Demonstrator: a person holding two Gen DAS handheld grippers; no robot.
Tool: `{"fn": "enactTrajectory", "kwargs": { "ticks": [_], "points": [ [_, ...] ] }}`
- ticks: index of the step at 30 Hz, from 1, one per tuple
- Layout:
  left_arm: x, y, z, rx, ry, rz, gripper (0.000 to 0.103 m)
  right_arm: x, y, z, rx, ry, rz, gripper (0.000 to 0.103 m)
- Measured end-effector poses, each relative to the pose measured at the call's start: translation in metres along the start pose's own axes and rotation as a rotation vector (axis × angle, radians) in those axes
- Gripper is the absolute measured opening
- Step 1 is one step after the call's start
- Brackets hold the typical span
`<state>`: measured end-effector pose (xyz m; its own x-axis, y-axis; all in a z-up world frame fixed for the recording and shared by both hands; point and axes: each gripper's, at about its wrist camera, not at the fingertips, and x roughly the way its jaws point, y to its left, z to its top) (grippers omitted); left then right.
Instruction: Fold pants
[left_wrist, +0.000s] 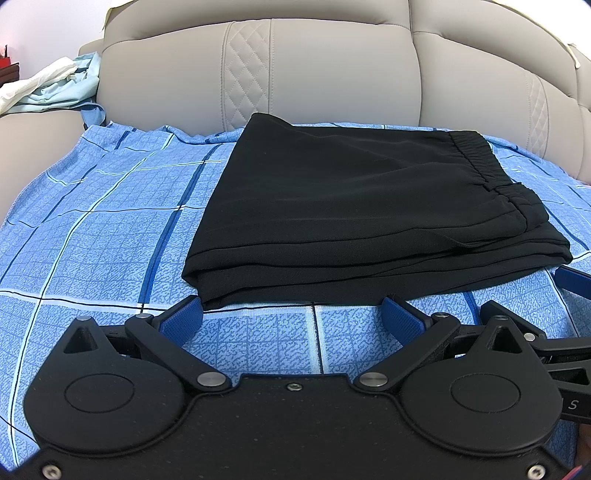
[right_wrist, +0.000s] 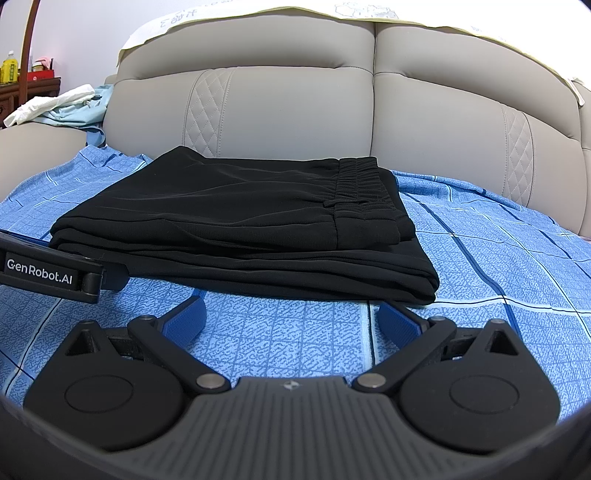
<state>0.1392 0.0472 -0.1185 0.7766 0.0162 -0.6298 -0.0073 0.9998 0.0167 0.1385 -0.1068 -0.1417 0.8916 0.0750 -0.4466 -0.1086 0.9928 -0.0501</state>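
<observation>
The pants (left_wrist: 354, 206) lie folded in a neat stack; my left tool (left_wrist: 293, 314) and right tool (right_wrist: 291, 314) gape apart, empty.

Black pants (left_wrist: 332, 206) lie folded in a flat stack, waistband on top.

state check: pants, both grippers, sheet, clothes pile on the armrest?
black pants: folded into a flat stack, waistband on top, nothing touching them.
left gripper: open, empty, short of the pants' near edge.
right gripper: open, empty, short of the pants.
blue checked sheet: spread under the pants, slightly wrinkled.
light clothes: crumpled on the sofa armrest.
</observation>
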Motion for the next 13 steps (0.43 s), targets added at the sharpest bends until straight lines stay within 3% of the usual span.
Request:
{"fn": "enactTrajectory", "kwargs": {
  "ticks": [13],
  "points": [
    [-0.001,-0.0003,0.0002,0.007,-0.003,-0.008,0.103,-0.0001,0.0,-0.0003,0.0,0.0,0.0,0.103]
  ]
}}
